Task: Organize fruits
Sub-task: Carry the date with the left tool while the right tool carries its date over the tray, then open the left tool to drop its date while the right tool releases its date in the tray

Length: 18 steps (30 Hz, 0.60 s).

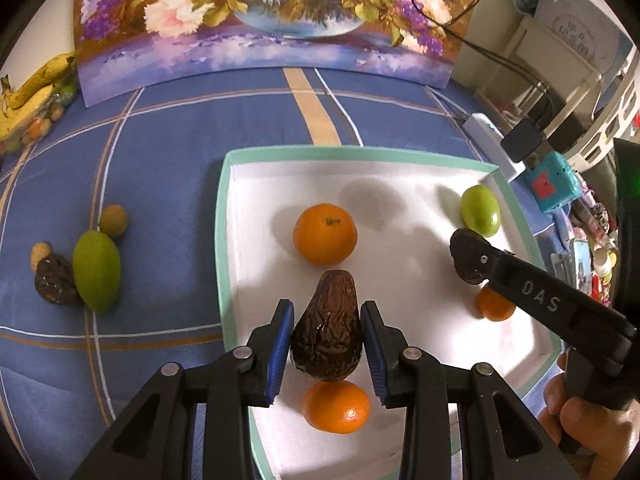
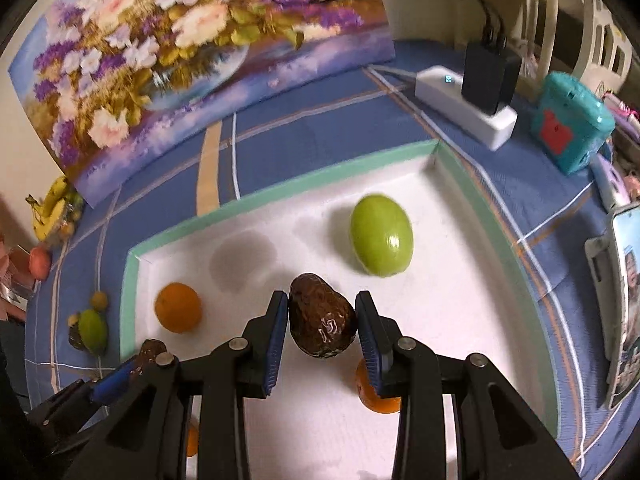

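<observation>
1. Step in hand: both grippers carry a dark avocado over the white tray point(image 1: 240, 216), which sits on a blue plaid cloth point(image 1: 160, 152) covering the counter. This looks like the placing stage of sorting fruit into the tray.
2. The left gripper point(image 1: 326, 346) pinches a wrinkled brown avocado point(image 1: 328, 336) between its blue pads, hanging above the near part of the tray, between one orange point(image 1: 325, 234) farther in and another orange point(image 1: 336, 406) just below it.
3. The right gripper point(image 2: 322, 334) pinches a second dark avocado point(image 2: 322, 320) the same way, over the tray's right half. A green fruit point(image 2: 381, 235) lies beyond it, and a third orange point(image 2: 376, 396) is partly hidden under its right finger.
4. Still outside the tray, well to the left on the cloth: a green mango-like fruit point(image 1: 96, 272), a dark fruit point(image 1: 54, 280) touching it, and two small tan fruits point(image 1: 113, 221) beside them. Bananas point(image 1: 32, 88) lie far off by the painting point(image 1: 272, 24).
5. Next move, as I judge it: lower each avocado onto bare tray floor clear of the oranges, then spread the jaws. The right one risks landing on the orange beneath it, so it wants a small shift first.
6. After that, the fruits on the cloth remain to be fetched.
</observation>
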Available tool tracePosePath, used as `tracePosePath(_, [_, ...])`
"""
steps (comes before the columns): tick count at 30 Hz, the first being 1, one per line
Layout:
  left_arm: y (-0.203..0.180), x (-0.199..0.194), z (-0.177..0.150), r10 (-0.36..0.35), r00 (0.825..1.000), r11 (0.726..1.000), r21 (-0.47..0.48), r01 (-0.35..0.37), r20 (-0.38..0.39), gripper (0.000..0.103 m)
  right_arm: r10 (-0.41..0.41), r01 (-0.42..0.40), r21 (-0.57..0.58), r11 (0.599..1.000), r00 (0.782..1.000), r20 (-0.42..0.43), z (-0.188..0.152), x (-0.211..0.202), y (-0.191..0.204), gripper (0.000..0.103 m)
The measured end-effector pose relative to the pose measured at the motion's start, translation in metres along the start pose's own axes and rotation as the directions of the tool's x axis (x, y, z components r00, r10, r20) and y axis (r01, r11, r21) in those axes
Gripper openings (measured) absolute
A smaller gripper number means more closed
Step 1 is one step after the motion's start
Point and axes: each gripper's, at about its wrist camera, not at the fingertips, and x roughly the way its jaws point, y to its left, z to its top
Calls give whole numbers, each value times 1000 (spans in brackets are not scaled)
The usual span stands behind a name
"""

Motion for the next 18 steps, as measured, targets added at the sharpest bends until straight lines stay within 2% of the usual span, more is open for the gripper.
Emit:
tracePosePath(3, [0, 6, -3, 7, 1000, 1000, 4, -7, -16, 37, -10, 10, -3, 1000, 1000, -28, -3, 9, -1, 36])
tracePosePath(18, [4, 11, -1, -5, 999, 1000, -16, 4, -41, 38, -22, 22, -18, 1000, 999, -31, -1, 10, 1, 37])
